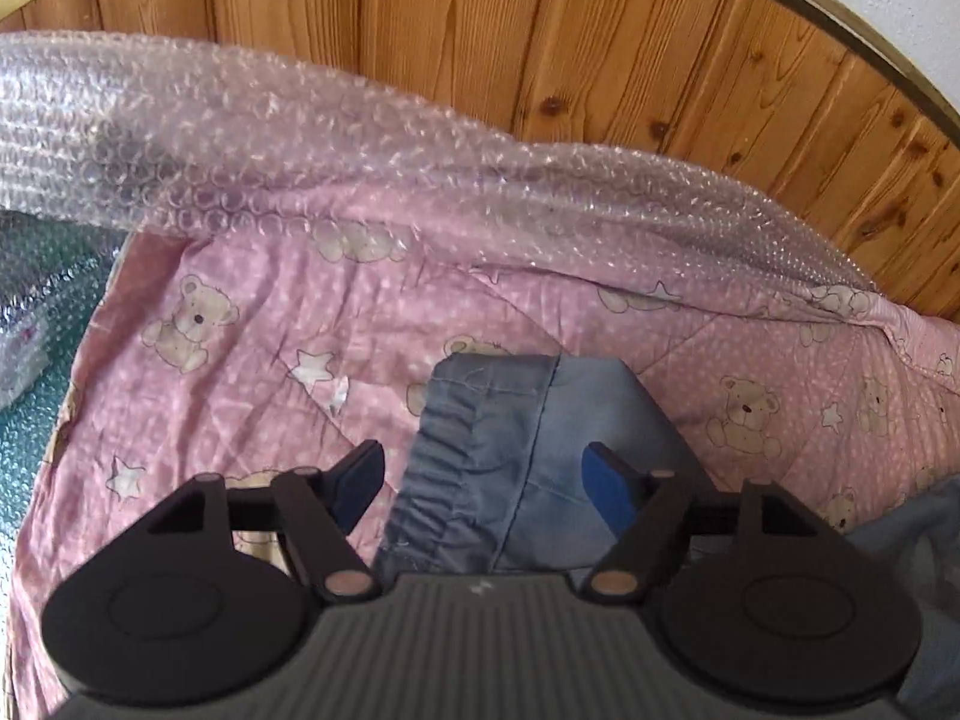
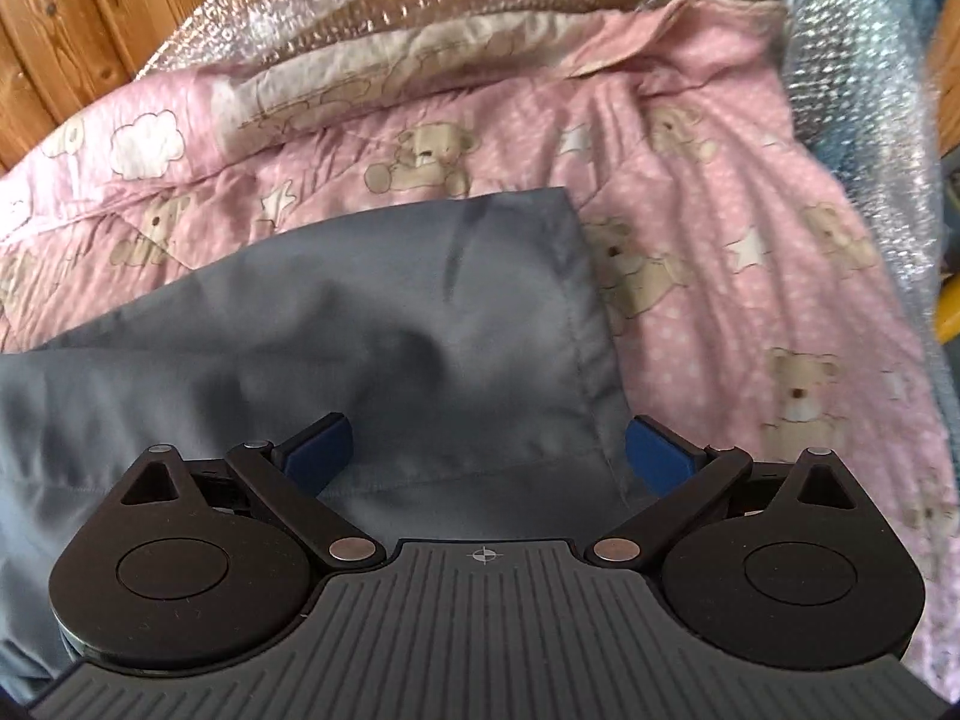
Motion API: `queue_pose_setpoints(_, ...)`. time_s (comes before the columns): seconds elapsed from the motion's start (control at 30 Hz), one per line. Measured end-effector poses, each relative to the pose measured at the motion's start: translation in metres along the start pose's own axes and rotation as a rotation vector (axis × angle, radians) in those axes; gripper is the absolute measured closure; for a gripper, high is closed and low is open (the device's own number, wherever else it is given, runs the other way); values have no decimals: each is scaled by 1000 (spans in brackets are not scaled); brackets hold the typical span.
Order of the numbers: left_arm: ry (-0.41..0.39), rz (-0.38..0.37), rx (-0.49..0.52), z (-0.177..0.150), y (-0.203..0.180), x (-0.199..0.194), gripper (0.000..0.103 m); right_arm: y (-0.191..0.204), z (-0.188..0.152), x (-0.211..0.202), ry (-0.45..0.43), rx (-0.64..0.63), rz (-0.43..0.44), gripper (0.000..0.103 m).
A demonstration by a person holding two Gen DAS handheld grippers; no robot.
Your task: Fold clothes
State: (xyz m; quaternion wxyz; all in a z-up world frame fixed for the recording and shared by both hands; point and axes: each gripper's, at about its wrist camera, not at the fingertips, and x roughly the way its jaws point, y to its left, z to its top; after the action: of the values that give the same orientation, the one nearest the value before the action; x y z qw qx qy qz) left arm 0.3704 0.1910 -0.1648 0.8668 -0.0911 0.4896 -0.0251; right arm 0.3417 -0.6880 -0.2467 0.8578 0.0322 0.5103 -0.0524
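Observation:
A grey-blue garment [image 1: 516,450] lies on a pink quilt with teddy bears [image 1: 252,312]. In the left wrist view its gathered elastic end points away from me, and my left gripper [image 1: 486,486] stands open just above it, with one blue pad on either side of the cloth. In the right wrist view the same garment [image 2: 390,324] spreads wide and smooth, its hemmed corner toward the upper right. My right gripper [image 2: 489,447] is open over that hemmed edge, and nothing is pinched between its fingers.
Bubble wrap [image 1: 300,150] drapes along the far edge of the quilt [image 2: 750,252], against a wooden plank wall [image 1: 540,30]. More bubble wrap [image 2: 858,90] rises at the right side. A green surface [image 1: 36,420] with a wrapped packet shows at the left.

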Motion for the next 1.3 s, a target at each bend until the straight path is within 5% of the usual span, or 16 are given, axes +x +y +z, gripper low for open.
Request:
queue_pose_setpoints(0.1,27,-53,-16,2,-9,13,29,1,-1,0,-12,-1,29,22)
queue_pose_setpoints(0.17,45,-88,-26,3,-14,22,29,0,-2,-2,-9,0,52,71)
queue_pose_setpoints(0.23,73,-101,-22,4,-23,32,30,0,-1,-5,-1,-8,59,96)
queue_pose_setpoints(0.33,132,-37,29,5,-42,46,60,-1,0,-10,-7,-18,64,97)
queue_pose_setpoints(0.4,154,-8,44,5,-46,52,69,-5,2,-14,-28,0,48,68)
queue_pose_setpoints(0.47,157,-11,25,4,-43,50,67,-12,4,-15,-70,14,-6,7)
queue_pose_setpoints(0.5,155,-12,17,4,-41,47,65,-15,5,-14,-94,11,-24,4)
queue_pose_setpoints(0.63,159,-3,21,8,-44,40,32,-21,14,10,-48,13,-3,8)
queue_pose_setpoints(0.7,181,14,57,9,-56,43,32,-16,16,15,-47,-11,12,28)
queue_pose_setpoints(0.73,194,23,78,9,-62,45,31,-14,18,14,-53,-13,19,53)
queue_pose_setpoints(0.8,215,56,137,6,-77,50,37,-8,21,5,-76,-10,34,87)
queue_pose_setpoints(0.83,220,107,188,2,-85,53,71,-5,22,-3,-93,-19,42,100)
queue_pose_setpoints(0.87,215,143,210,-1,-87,55,100,-3,23,-13,-114,-25,47,102)
queue_pose_setpoints(1.07,-20,134,6,12,-50,10,100,-40,75,-95,-400,191,92,103)
queue_pose_setpoints(1.2,-141,91,-239,37,-40,15,100,-48,115,-52,-298,380,29,102)
queue_pose_setpoints(1.3,-81,138,-180,41,-53,45,98,-38,115,2,-112,465,-75,88)
